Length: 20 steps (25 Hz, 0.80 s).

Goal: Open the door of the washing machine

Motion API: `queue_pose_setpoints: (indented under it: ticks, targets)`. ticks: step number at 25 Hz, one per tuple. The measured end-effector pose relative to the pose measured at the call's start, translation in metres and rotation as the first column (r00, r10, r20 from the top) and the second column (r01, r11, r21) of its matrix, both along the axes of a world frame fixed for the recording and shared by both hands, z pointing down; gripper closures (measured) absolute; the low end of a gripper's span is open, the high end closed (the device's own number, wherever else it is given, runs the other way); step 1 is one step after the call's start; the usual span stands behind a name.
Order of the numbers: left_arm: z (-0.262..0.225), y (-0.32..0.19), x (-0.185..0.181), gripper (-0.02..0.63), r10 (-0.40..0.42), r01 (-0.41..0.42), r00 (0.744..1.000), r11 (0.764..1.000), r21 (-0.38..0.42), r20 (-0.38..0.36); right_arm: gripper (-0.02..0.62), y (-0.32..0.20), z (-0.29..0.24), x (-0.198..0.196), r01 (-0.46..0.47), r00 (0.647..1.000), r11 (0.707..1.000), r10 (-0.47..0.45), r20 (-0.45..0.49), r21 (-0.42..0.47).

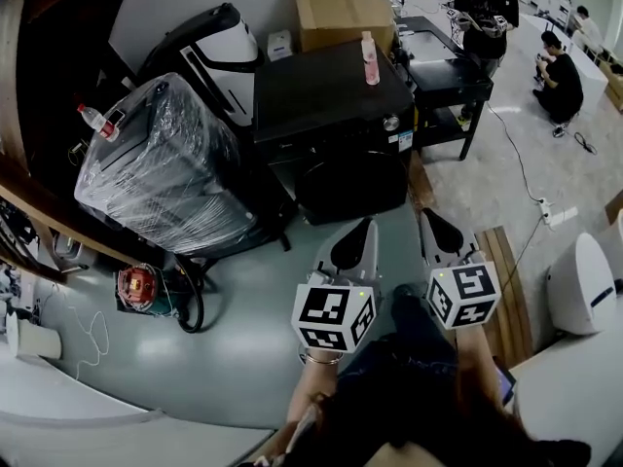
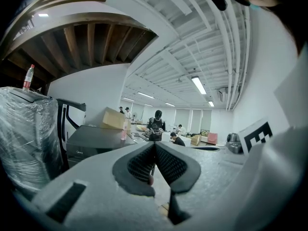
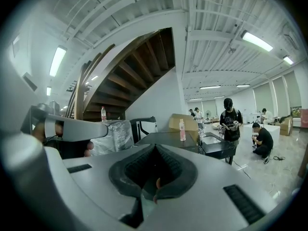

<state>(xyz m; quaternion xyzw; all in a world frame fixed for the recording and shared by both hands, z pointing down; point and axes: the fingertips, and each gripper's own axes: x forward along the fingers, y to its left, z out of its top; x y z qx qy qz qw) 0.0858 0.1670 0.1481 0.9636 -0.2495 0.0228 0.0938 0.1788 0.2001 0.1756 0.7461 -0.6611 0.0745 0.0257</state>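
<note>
Two claws, both with jaws pressed together and nothing between them: left claw (image 1: 362,233), right claw (image 1: 433,224), side by side and pointing about level.

One washer (image 1: 331,134), black, sits straight ahead of both claws and well apart from them. Its round front door (image 1: 352,181) looks closed.

One pink bottle (image 1: 370,58) stands upright on the washer top, ahead of the claws. One cardboard box (image 1: 341,17) is behind the washer, flaps closed, so its contents can't be seen.

One plastic-wrapped unit (image 1: 161,163) is ahead and left of the left claw, just beside the washer. One water bottle (image 1: 97,122) is on top of it.

One black bench (image 1: 443,76) is ahead and right of the right claw. Beyond it are one standing person (image 3: 230,121) and one crouching person (image 1: 560,81).
</note>
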Motion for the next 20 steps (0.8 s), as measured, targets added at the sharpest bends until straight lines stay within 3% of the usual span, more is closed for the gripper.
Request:
queue_pose_setpoints:
  ticks: [8,20]
  targets:
    - [0.017,-0.041,0.025,0.592,-0.026,0.027,0.999,0.999,-0.017,0.036,0.595,-0.039,0.011,0.031,0.002,1.000,1.000,-0.002,0.015,-0.001]
    - [0.042,-0.110,0.100,0.592,-0.039,0.042,0.998,0.998,-0.054,0.052,0.595,-0.108,0.041,0.101,0.026,0.999,0.998,-0.024,0.030,-0.056]
